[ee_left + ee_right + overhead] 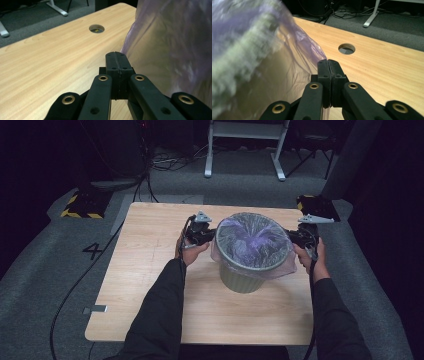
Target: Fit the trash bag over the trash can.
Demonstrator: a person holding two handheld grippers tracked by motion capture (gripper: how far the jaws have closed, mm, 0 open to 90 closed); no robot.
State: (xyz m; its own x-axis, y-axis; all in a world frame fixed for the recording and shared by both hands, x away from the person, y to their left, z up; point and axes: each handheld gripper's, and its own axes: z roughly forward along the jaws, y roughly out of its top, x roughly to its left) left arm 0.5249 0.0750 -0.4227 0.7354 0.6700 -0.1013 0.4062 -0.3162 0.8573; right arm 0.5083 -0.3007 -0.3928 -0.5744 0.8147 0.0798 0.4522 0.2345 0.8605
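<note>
While the green waste bin (241, 279) stands mid-desk (150, 270), my left tongs (116, 55) and right tongs (328, 62), on opposite sides of its rim, are each clamped on the purple bin liner (252, 242) draped over it.

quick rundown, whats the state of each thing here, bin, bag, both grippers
bin: upright on the table, lined
bag: purple, see-through, stretched over the rim, skirt hanging outside
left gripper: jaws shut at the bag's edge; film between them not clear
right gripper: jaws shut at the bag's edge; grip likewise unclear
</note>
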